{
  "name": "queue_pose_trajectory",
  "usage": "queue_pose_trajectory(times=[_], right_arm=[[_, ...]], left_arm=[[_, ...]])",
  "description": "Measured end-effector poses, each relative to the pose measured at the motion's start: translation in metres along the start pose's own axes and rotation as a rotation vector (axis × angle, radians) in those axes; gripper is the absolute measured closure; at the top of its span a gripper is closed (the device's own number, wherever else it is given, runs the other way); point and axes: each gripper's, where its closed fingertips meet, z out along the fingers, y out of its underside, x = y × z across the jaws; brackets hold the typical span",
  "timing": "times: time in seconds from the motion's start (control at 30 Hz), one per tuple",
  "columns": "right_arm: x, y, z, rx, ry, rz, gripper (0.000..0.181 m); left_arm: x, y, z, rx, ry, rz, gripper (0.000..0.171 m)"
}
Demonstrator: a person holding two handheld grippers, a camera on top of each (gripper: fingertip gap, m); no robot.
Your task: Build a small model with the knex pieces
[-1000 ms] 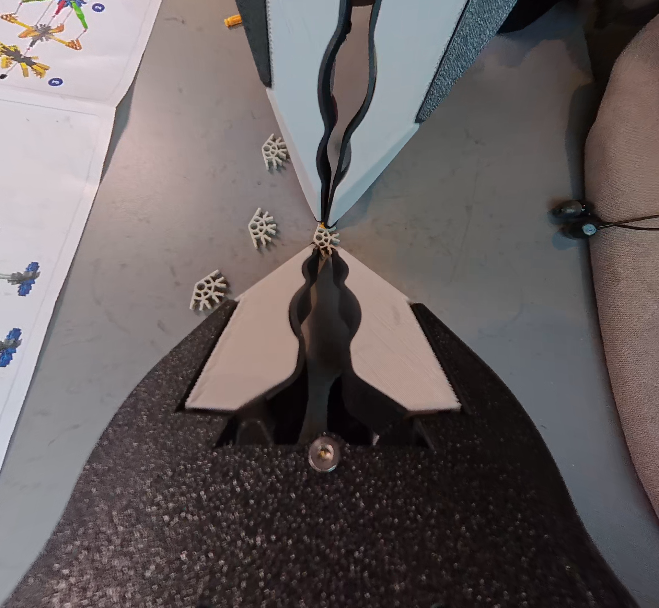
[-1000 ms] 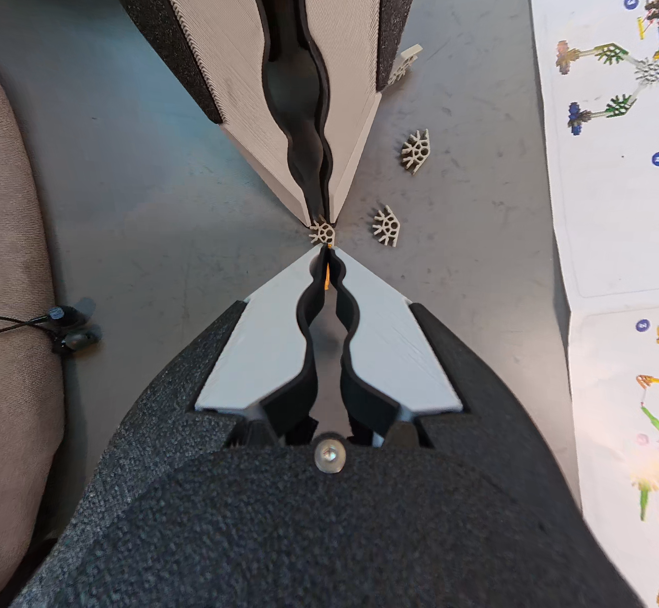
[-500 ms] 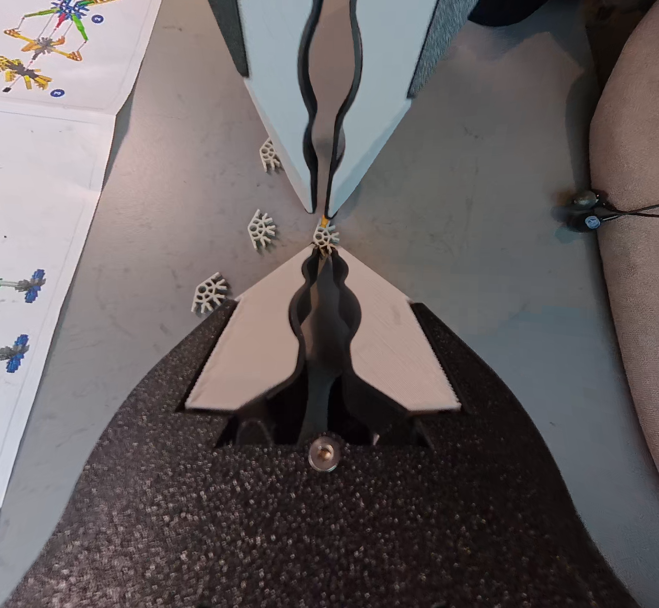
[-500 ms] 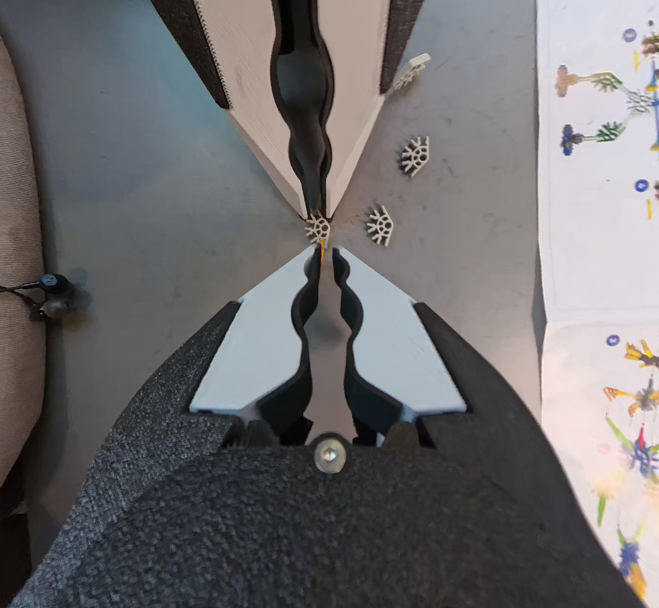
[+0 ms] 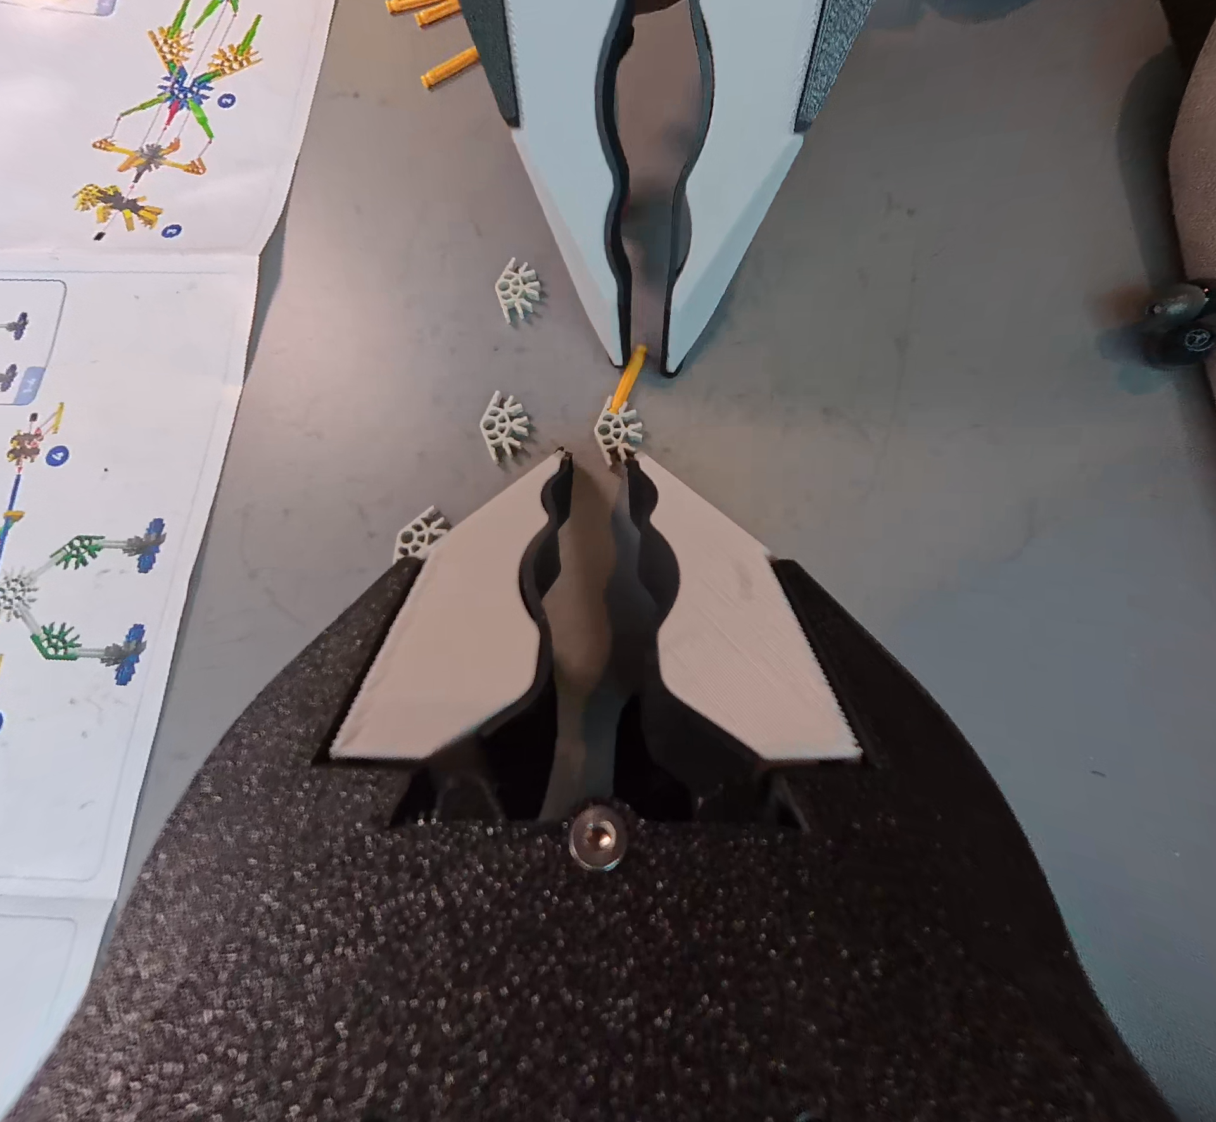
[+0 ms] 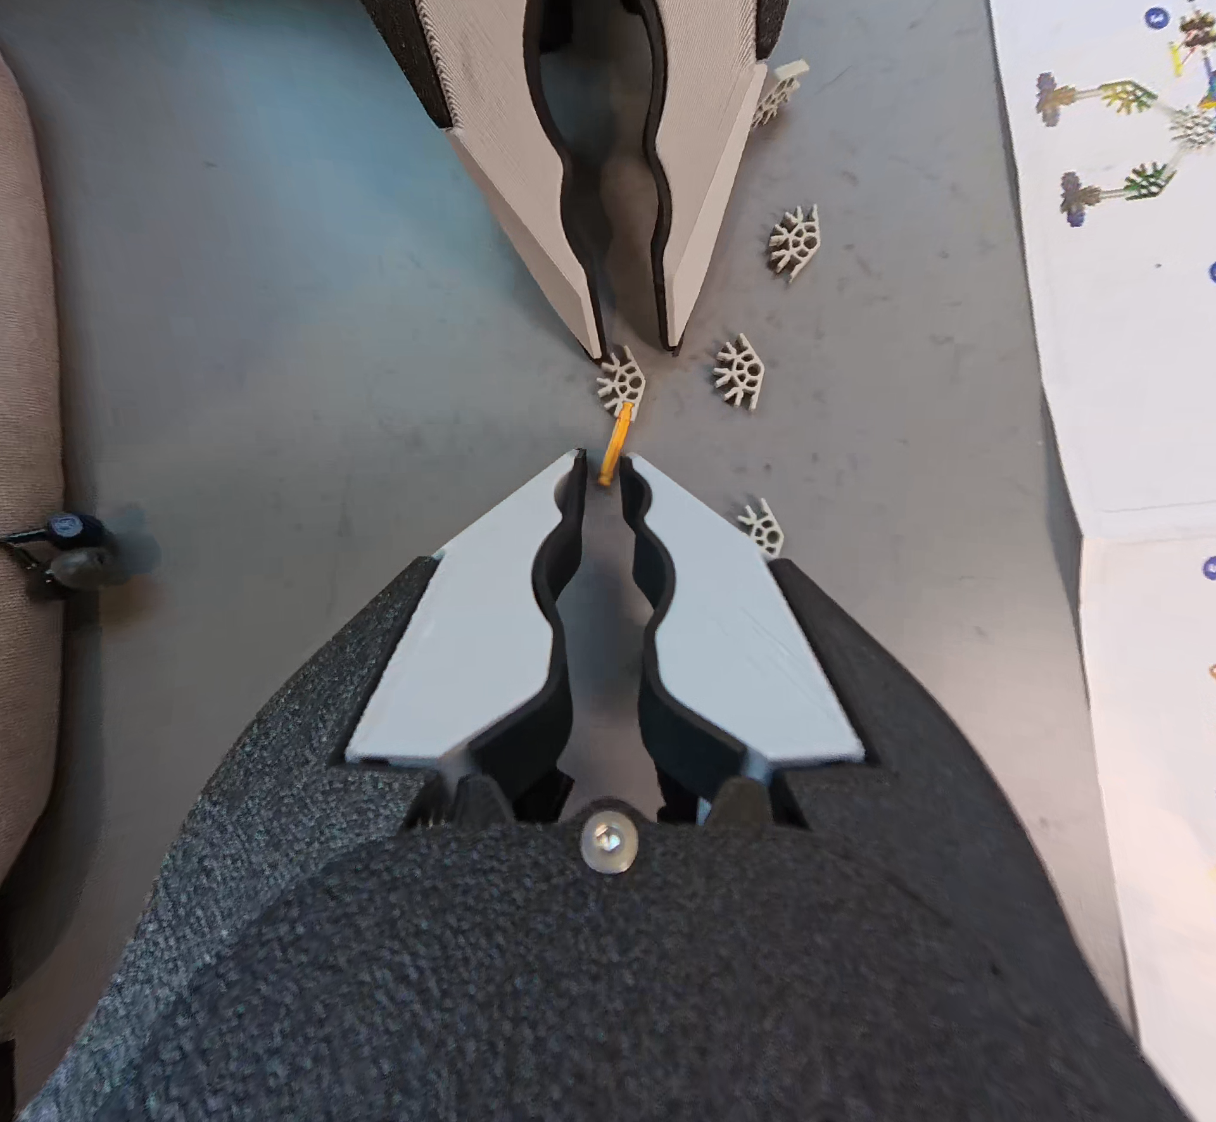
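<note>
Here the left gripper (image 5: pixel 597 462) and right gripper (image 6: pixel 602 462) are both hanging released, facing each other over the grey desk (image 5: pixel 921 498), where one connector-and-rod piece (image 5: pixel 618 419) is lying between their tips beside three loose grey connectors (image 5: pixel 505 426).

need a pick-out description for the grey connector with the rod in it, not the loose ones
On the grey table, right of the instruction sheet, two tools face each other tip to tip: the left tool and the right tool. The connector lies in the gap between those tips. Unlike the loose connectors beside it, it alone has an orange rod plugged in.
</note>
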Motion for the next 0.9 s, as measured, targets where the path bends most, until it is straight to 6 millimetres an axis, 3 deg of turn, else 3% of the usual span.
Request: queue_pose_trajectory(times=[0.1, 0.33, 0.47, 0.53, 0.63, 0.77, 0.9], right_arm=[[-0.001, 0.002, -0.001, -0.029, 0.033, -0.032, 0.178], [-0.018, 0.001, 0.0, -0.059, 0.019, -0.159, 0.174], [-0.022, -0.005, -0.014, 0.035, -0.047, -0.206, 0.166], [-0.014, -0.007, -0.028, 0.096, -0.043, -0.223, 0.161], [0.014, -0.001, -0.051, 0.149, 0.037, -0.189, 0.158], [0.055, 0.026, -0.07, 0.132, 0.151, -0.091, 0.155], [0.075, 0.05, -0.073, 0.076, 0.2, -0.04, 0.144]], left_arm=[[0.001, 0.0, 0.0, -0.004, 0.0, -0.002, 0.156], [0.004, -0.003, 0.003, 0.001, 0.008, -0.004, 0.163], [0.006, -0.005, 0.005, 0.003, -0.004, 0.012, 0.168], [0.006, -0.006, 0.007, 0.005, -0.012, 0.022, 0.169], [0.005, -0.008, 0.009, 0.009, -0.027, 0.032, 0.169], [0.006, -0.011, 0.012, 0.008, -0.043, 0.047, 0.169], [0.007, -0.014, 0.016, 0.006, -0.056, 0.063, 0.171]])
